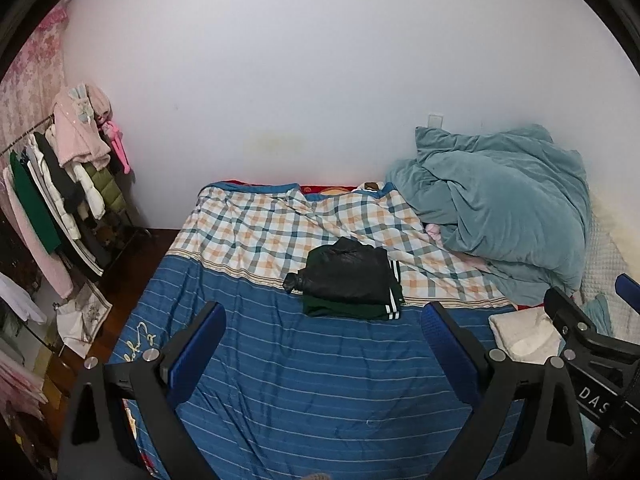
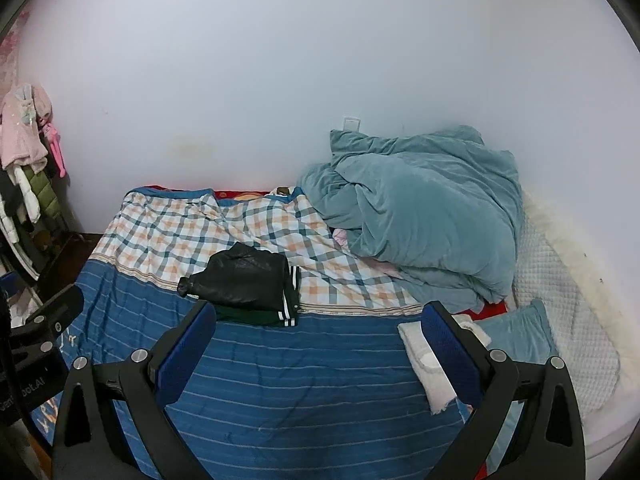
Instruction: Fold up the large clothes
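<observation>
— Bed (image 1: 320, 380) lying under a blue striped sheet, duvet (image 1: 504, 208) heaped far right.
— Folded jacket (image 1: 348, 272) sitting mid-bed on green trousers (image 1: 340, 308), towel (image 2: 424, 364) near right.
— Left gripper (image 1: 324, 344) and right gripper (image 2: 316, 342) hovering spread wide, holding nothing.

Dim, even indoor light (soft shadows), edges bent by fisheye.

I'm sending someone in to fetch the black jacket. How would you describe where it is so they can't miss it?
On the bed, look where the checked sheet meets the blue striped cover. The black jacket lies folded there atop a dark green garment with white stripes. It is shiny and black, unlike the rumpled teal duvet beside it.
</observation>
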A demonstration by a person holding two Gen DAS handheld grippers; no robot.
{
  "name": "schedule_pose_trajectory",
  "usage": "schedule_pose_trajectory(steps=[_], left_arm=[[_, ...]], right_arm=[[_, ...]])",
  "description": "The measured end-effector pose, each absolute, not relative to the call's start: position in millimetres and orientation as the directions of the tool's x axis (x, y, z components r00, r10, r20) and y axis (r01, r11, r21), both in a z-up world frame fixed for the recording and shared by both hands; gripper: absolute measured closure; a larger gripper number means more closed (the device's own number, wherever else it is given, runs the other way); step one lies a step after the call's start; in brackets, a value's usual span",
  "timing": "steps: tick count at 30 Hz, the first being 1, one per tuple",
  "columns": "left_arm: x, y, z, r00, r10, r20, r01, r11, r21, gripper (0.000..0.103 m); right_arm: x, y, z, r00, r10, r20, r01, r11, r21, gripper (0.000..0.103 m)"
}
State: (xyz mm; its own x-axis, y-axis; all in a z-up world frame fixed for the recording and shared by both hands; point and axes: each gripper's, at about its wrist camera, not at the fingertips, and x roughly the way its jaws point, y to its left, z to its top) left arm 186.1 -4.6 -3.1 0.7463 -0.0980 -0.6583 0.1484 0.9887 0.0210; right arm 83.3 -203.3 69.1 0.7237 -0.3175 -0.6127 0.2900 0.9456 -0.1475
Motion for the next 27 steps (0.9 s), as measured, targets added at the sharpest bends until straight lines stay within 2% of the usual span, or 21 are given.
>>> schedule_pose_trajectory(steps=[27], left_arm=[[167,4,3,0.775,-0.042,-0.630,0.072,0.997,0.021,0.003]], right_arm=[[86,-200,76,0.748,-0.255,-0.612,0.223,0.966,-0.130,0.000]])
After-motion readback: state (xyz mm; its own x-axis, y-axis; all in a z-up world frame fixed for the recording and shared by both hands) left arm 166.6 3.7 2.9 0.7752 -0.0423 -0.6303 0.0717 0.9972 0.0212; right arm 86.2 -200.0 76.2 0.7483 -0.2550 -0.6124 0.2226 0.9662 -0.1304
